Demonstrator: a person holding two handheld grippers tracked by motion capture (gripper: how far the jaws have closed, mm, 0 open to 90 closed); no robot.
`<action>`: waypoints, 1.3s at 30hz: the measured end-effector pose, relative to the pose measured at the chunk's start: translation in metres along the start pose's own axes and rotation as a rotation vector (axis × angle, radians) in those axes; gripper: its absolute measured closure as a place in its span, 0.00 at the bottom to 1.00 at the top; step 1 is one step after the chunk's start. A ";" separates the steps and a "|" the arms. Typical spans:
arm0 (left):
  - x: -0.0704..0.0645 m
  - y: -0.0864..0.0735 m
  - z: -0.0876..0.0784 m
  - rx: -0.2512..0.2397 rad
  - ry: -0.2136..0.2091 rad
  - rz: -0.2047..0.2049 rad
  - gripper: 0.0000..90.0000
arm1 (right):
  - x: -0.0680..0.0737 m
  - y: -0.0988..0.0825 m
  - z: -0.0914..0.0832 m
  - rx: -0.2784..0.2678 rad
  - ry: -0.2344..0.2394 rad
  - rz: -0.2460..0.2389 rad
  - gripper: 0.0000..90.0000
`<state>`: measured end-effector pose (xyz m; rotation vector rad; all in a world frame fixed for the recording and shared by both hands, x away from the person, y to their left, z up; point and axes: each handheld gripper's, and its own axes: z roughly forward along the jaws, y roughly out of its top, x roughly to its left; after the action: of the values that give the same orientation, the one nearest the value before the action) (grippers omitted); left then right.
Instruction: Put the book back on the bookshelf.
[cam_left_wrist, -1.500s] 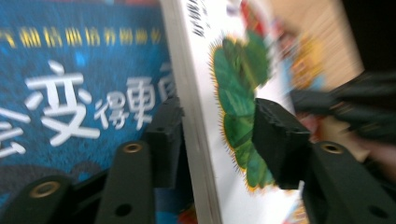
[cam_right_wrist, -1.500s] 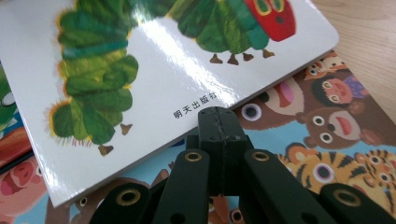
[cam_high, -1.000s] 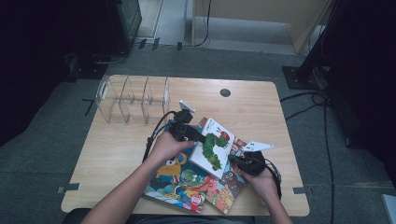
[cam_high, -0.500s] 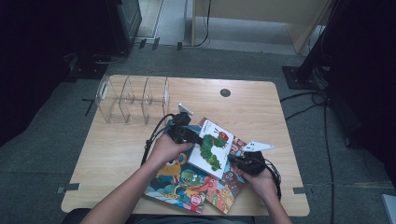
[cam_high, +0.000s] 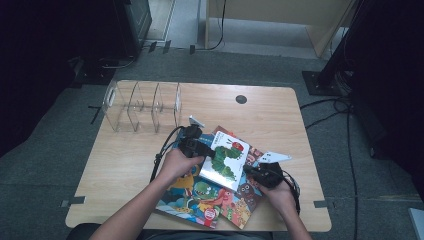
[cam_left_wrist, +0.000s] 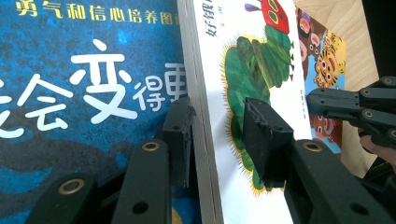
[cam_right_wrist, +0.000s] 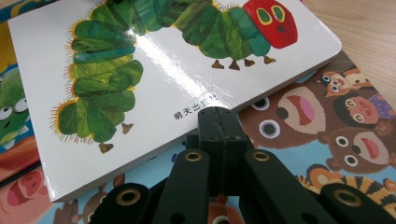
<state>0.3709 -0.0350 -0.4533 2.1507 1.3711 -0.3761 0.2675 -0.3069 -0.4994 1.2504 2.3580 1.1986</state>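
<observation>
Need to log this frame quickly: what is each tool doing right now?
Left tool: jaws astride the caterpillar book edge; grip cannot be told.
Right tool: shut, holding nothing.

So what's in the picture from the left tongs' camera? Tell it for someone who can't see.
The left tongs straddle the edge of a white caterpillar book, one jaw under it and one over its cover. A blue book lies beneath, and the right tongs reach in from the right.
</observation>
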 end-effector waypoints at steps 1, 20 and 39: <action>0.000 0.000 0.000 0.000 0.000 0.000 0.70 | 0.001 0.000 0.000 0.004 -0.004 -0.006 1.00; 0.002 0.001 0.006 0.062 -0.069 -0.016 0.64 | 0.003 0.002 0.001 0.018 -0.021 -0.023 1.00; -0.029 0.031 -0.031 0.113 -0.169 0.020 0.85 | 0.002 0.005 0.006 0.004 0.017 -0.037 0.87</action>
<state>0.3843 -0.0488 -0.4038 2.1659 1.2592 -0.6266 0.2721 -0.3001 -0.4989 1.1976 2.3859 1.1988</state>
